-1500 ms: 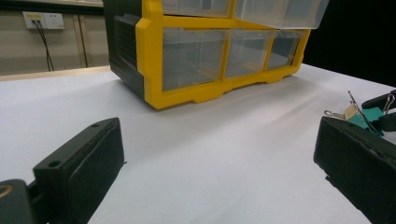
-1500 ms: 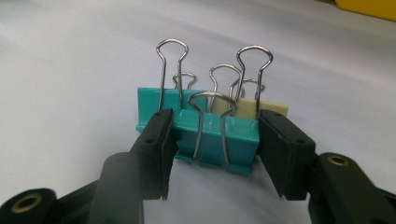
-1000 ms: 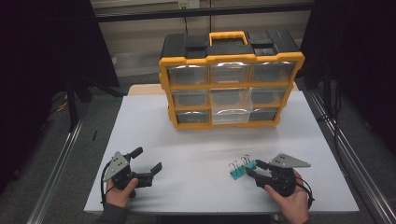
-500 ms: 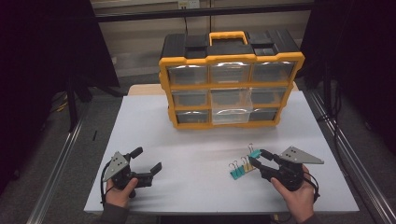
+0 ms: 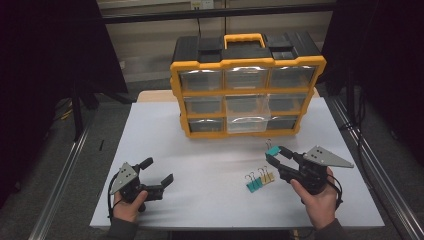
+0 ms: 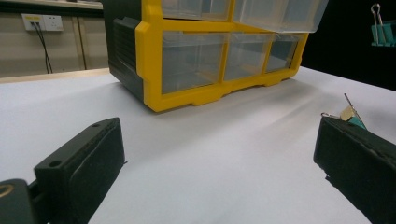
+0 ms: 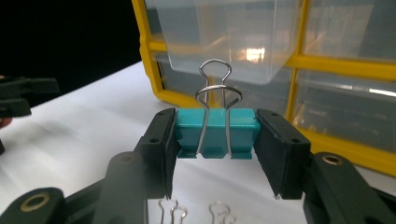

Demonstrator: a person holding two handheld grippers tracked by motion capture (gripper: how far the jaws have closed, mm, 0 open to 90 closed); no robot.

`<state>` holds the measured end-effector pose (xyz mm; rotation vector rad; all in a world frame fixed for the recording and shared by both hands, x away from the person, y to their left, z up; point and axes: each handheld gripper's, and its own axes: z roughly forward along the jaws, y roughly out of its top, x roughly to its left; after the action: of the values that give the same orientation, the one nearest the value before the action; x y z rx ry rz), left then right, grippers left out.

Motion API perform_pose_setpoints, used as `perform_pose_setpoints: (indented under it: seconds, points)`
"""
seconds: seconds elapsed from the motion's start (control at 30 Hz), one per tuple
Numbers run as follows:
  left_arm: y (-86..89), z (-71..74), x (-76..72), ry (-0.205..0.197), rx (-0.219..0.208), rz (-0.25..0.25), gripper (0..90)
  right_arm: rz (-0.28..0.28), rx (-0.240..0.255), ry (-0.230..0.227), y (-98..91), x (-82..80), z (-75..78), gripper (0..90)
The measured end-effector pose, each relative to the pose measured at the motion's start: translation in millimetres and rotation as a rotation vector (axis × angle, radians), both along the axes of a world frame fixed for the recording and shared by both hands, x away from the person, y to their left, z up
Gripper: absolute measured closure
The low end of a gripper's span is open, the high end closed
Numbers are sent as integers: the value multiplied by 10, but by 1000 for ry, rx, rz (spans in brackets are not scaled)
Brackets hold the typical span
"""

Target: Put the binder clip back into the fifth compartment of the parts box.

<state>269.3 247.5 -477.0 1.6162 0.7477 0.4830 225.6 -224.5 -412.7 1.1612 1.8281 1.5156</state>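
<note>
Worktop: white, smooth, matt. At its far edge stands the drawer cabinet, yellow frame with clear drawers; one middle drawer is pulled out toward the person.

Right tool: clamped on the teal binder clip, pads pressing its two end faces, wire handles pointing up. Clip hangs clear above the worktop, in front of the cabinet's lower drawers.

Left tool: jaws wide apart, nothing between them, low over the near left of the worktop.

Spare clips: teal and yellow, lying just left of the right hand.

Handling, as judged: clip is light, stiff sprung steel with a painted, slick body; handles swing loosely. Best hold is across the flat body as now; gripped by the wire loops it would probably pivot and slip.
</note>
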Motion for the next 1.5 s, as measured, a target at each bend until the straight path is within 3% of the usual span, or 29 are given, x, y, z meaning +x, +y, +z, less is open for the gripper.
perform_pose_setpoints:
  seconds: [0.5, 0.93, 1.1, 1.5]
  points:
    - [-5, 0, 5, -6, -6, -2, 18, -7, 67, -71, 37, 127, 337, 504]
    - [-9, -4, 8, 0, -10, -6, 18, -31, 62, -128, 149, 317, 582, 503]
    - [-6, -3, 9, 2, -13, -3, 18, -48, 71, -128, 175, 401, 638, 504]
    - [-1, -2, 16, -4, -18, -11, 18, -88, 32, -117, 286, 695, 700, 503]
